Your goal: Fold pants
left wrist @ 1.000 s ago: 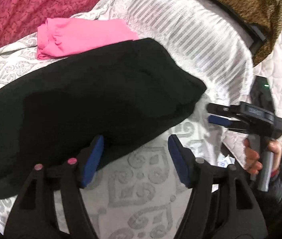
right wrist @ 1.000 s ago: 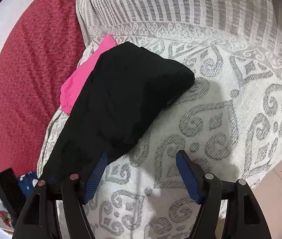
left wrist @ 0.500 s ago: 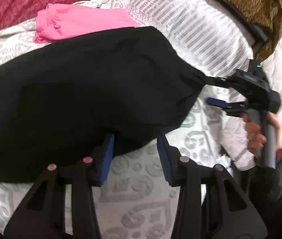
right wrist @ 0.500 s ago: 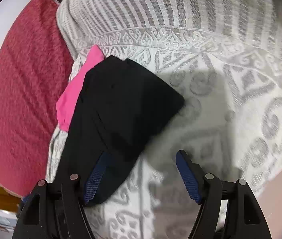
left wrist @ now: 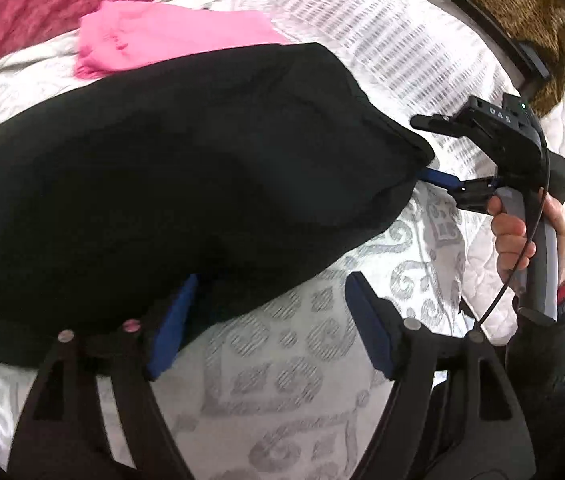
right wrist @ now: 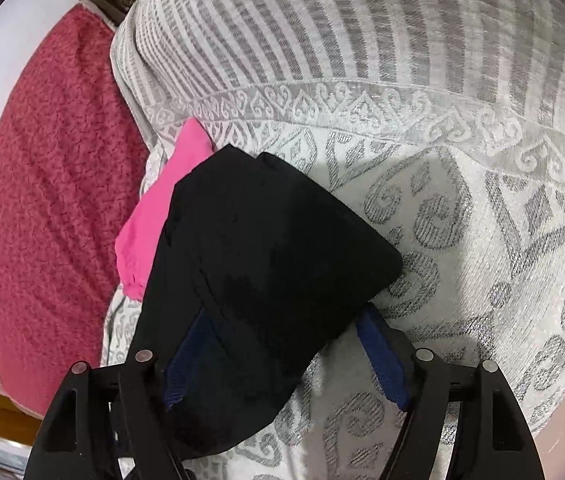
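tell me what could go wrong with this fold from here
1. The right tool stands open around the end of the black pants; closing now might catch only the top layer, so the fold could slide apart.
2. The left tool, whose jaws have just been opening, has only one finger at the pants' edge, so that side might not lift evenly.
3. The pink garment partly under the pants may get dragged along.

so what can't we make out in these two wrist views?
- Folded pink garment: right wrist view, mostly hidden under the black pants.
- Right gripper: left wrist view, its lower blue pad runs under the pants' edge; contact unclear.
- Pants' left end: left wrist view, cut off by the frame edge.
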`<action>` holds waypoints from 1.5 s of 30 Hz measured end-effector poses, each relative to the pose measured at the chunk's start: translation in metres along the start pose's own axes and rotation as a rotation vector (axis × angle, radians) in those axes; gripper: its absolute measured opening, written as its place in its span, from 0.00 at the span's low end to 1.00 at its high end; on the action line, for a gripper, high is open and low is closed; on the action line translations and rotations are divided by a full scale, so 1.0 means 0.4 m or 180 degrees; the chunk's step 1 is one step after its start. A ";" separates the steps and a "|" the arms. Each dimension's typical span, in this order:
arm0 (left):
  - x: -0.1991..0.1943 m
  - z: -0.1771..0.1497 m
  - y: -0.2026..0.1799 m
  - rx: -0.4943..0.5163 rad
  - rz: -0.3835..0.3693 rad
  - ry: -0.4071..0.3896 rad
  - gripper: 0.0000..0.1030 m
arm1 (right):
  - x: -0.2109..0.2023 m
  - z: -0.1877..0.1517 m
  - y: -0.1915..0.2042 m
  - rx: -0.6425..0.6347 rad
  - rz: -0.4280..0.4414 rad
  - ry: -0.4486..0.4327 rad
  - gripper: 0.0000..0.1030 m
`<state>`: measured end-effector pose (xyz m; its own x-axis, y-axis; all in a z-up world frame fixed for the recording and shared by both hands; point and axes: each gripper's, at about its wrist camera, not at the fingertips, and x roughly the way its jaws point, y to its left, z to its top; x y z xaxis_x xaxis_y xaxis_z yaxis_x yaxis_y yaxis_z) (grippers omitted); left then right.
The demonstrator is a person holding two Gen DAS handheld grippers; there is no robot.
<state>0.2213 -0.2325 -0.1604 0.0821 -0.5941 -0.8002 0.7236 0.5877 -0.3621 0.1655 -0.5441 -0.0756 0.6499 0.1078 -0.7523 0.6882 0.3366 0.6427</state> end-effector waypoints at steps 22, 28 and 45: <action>-0.026 0.025 0.051 -0.0477 -0.0035 0.0004 0.11 | 0.026 0.028 0.009 -0.0002 -0.0300 -0.0004 0.15; -0.122 -0.023 -0.013 -0.0286 -0.0169 -0.0107 0.08 | -0.129 -0.024 0.047 -0.0437 -0.0255 -0.0339 0.15; -0.125 -0.100 -0.104 0.0023 -0.0203 0.0357 0.09 | -0.309 -0.015 -0.080 -0.0771 -0.0620 -0.0404 0.60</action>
<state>0.1596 -0.2052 -0.1246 -0.0411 -0.5648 -0.8242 0.7298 0.5465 -0.4108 0.0613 -0.5624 -0.0040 0.5593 -0.0926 -0.8238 0.7166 0.5537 0.4242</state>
